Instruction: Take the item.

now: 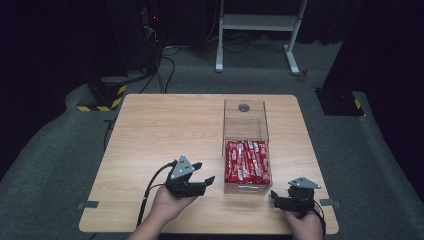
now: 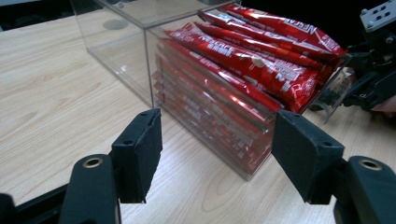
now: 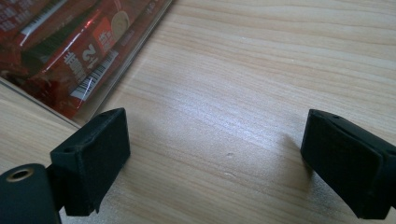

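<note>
A clear plastic box (image 1: 245,131) stands right of the table's middle. Its near half is packed with red snack packets (image 1: 247,161), and its far half holds a small grey disc (image 1: 244,107). My left gripper (image 1: 204,174) hovers just left of the box's near end, open and empty. In the left gripper view the open left gripper (image 2: 217,154) faces the box wall (image 2: 135,51) and the packets (image 2: 247,65), with the right gripper (image 2: 373,79) beyond. My right gripper (image 1: 278,199) sits by the box's near right corner, open over bare table (image 3: 243,84) with the packets (image 3: 60,51) at upper left.
The wooden table (image 1: 160,130) has its front edge just below both hands. On the floor behind stand a white desk frame (image 1: 257,22), a black and yellow striped base (image 1: 102,97) with cables, and a black stand foot (image 1: 340,102) at right.
</note>
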The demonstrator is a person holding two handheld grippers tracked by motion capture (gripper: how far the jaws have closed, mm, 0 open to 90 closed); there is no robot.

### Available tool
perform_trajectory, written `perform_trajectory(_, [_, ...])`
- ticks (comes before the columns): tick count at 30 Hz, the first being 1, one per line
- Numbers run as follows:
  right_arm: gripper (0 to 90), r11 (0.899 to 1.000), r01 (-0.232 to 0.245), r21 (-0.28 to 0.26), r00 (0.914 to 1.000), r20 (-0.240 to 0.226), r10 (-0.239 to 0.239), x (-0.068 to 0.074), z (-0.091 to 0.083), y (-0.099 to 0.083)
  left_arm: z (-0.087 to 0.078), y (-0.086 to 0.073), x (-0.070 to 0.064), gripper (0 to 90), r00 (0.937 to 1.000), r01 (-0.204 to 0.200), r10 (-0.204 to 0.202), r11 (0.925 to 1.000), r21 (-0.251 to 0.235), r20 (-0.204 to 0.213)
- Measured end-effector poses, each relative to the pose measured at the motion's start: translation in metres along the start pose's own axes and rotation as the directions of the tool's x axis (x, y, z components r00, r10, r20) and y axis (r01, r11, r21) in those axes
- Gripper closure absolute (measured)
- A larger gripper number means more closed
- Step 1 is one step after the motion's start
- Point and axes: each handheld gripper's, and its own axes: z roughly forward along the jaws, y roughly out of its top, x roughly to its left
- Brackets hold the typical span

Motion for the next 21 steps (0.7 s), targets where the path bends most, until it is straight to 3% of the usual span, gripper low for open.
perform_trajectory(4, [7.8, 1.000, -0.001, -0.001, 1.0000, 0.005, 0.001, 0.000, 0.000, 0.000, 0.002, 0.003, -0.002, 34.2, 0.9999, -0.008, 0.008, 1.0000, -0.003, 0.007])
perform_trajectory(5, [7.8, 1.000, -0.005, -0.002, 1.0000, 0.007, 0.005, 0.001, 0.000, 0.000, 0.006, 0.004, -0.007, 34.2, 0.9986, 0.051, -0.051, 0.9977, -0.044, 0.013])
perform_trajectory(6, [7.8, 1.000, -0.004, -0.001, 1.0000, 0.007, 0.004, 0.001, 0.000, 0.000, 0.006, 0.005, -0.008, 34.3, 0.9989, 0.046, -0.046, 0.9981, -0.040, 0.012])
perform_trajectory(7, [7.8, 1.000, -0.002, -0.002, 1.0000, 0.007, 0.002, 0.001, 0.000, 0.000, 0.008, 0.006, -0.011, 34.3, 0.9977, 0.067, -0.066, 0.9963, -0.053, 0.016])
perform_trajectory(9, [7.9, 1.000, -0.008, -0.003, 0.9999, 0.008, 0.008, 0.001, 0.000, 0.000, 0.009, 0.008, -0.011, 34.5, 0.9991, 0.040, -0.039, 0.9984, -0.041, 0.020])
perform_trajectory(10, [7.9, 1.000, -0.008, -0.003, 0.9999, 0.008, 0.008, 0.001, 0.000, 0.000, 0.008, 0.011, -0.009, 34.6, 0.9995, -0.024, 0.024, 0.9997, -0.001, 0.020])
perform_trajectory(21, [7.9, 1.000, -0.003, -0.002, 1.0000, 0.007, 0.003, 0.001, 0.000, 0.000, 0.019, 0.020, -0.017, 35.5, 0.9979, -0.042, 0.042, 0.9991, 0.008, 0.050])
